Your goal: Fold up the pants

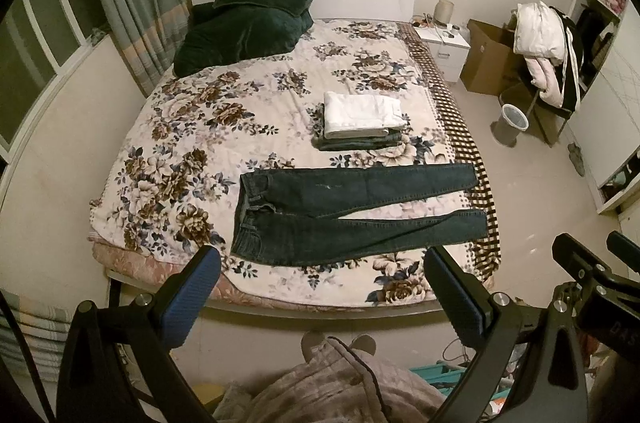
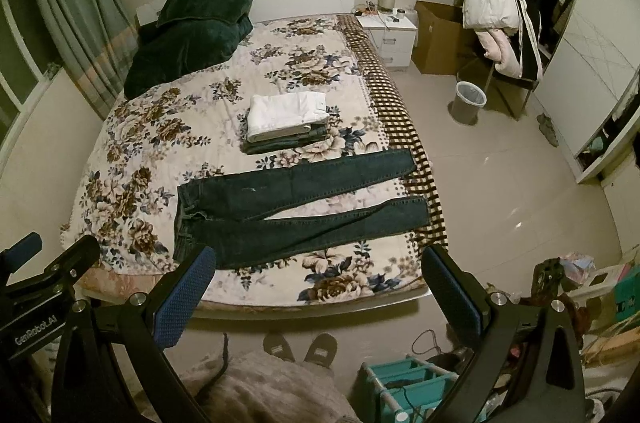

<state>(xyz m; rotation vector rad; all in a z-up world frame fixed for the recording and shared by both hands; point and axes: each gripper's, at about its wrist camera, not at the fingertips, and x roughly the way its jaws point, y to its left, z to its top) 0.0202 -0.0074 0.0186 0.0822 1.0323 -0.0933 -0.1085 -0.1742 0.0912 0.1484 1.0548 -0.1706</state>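
Observation:
Dark blue jeans point(image 1: 340, 211) lie flat on the floral bed point(image 1: 192, 127), waist to the left, the two legs spread apart toward the right edge; they also show in the right wrist view point(image 2: 296, 207). My left gripper point(image 1: 320, 263) is open and empty, held above the bed's front edge, near the jeans. My right gripper point(image 2: 316, 263) is open and empty, beside the left one, also near the bed's front edge. The right gripper shows at the lower right of the left wrist view point(image 1: 592, 263), and the left gripper at the lower left of the right wrist view point(image 2: 44, 255).
A stack of folded pants with a white pair on top point(image 1: 362, 119) sits mid-bed behind the jeans. A dark green blanket point(image 1: 240, 23) lies at the headboard. A nightstand point(image 1: 444, 43), cardboard box point(image 1: 486, 57), wastebasket point(image 1: 514, 119) and clothes-laden chair point(image 1: 548, 59) stand to the right.

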